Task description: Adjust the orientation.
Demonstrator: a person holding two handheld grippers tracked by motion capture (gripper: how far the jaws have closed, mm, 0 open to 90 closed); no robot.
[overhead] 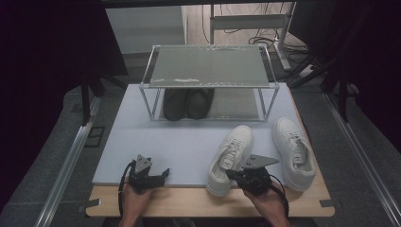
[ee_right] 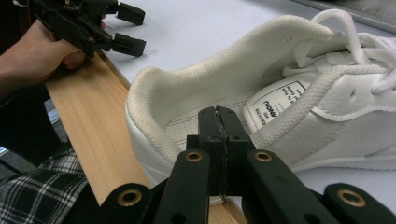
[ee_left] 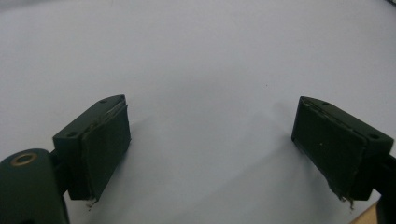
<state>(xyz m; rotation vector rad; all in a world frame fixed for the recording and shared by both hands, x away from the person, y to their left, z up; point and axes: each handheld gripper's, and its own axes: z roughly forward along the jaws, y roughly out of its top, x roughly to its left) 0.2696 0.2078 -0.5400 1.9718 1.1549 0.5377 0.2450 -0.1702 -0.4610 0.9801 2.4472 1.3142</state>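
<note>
I saw the right tool (ee_right: 218, 122) clenched, jaws pressed together with nothing between them, poised at the heel opening of the left white sneaker (overhead: 230, 158) at the bench's (overhead: 156, 142) near edge. The second sneaker (overhead: 293, 151) lay just beside it. The left tool (ee_left: 210, 140) rested released over bare bench.

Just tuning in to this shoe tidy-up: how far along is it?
Done: a dark pair of shoes sits under the metal-framed rack. In hand: the right tool, jaws shut with nothing between them, is at the heel of the nearer white lace-up sneaker. Left: both that and the other white sneaker lie on the white mat; the left tool waits open.
</note>
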